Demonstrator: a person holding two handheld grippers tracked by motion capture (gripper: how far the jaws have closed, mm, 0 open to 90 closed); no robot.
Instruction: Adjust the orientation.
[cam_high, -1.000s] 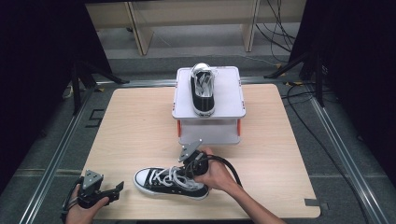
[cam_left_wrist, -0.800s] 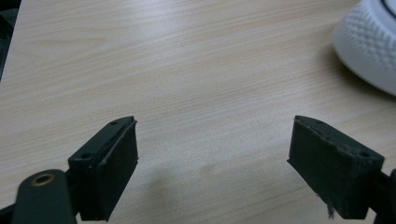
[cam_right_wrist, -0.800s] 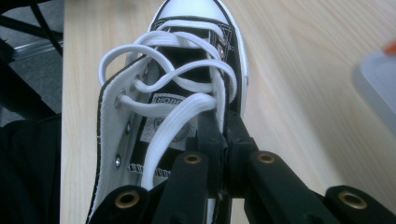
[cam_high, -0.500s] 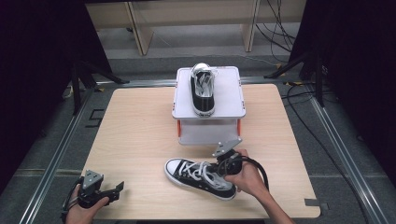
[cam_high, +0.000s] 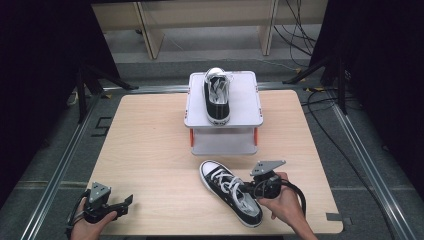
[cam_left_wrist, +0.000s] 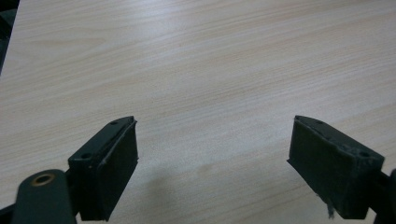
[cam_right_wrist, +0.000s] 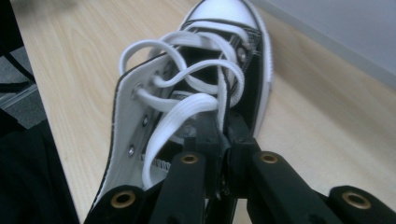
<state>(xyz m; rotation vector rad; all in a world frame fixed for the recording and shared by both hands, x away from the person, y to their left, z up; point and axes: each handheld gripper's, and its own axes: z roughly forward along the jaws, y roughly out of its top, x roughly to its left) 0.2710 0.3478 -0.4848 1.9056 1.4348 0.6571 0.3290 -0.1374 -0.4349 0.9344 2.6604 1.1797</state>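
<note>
Right claw (cam_high: 250, 188) grips the black canvas sneaker (cam_high: 231, 198) by its collar; next, lift it onto the grey stand (cam_high: 247, 102); left claw (cam_high: 122, 202) idles, jaws apart.

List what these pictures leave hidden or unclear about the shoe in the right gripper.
- Shoe, right gripper view: the heel is cut off by the bottom edge, and the right gripper covers the spot it pinches, so the exact part held is unclear.
- Shoe, high view: the side under the gripper and hand is hidden.
- Its sole faces the table.
</note>
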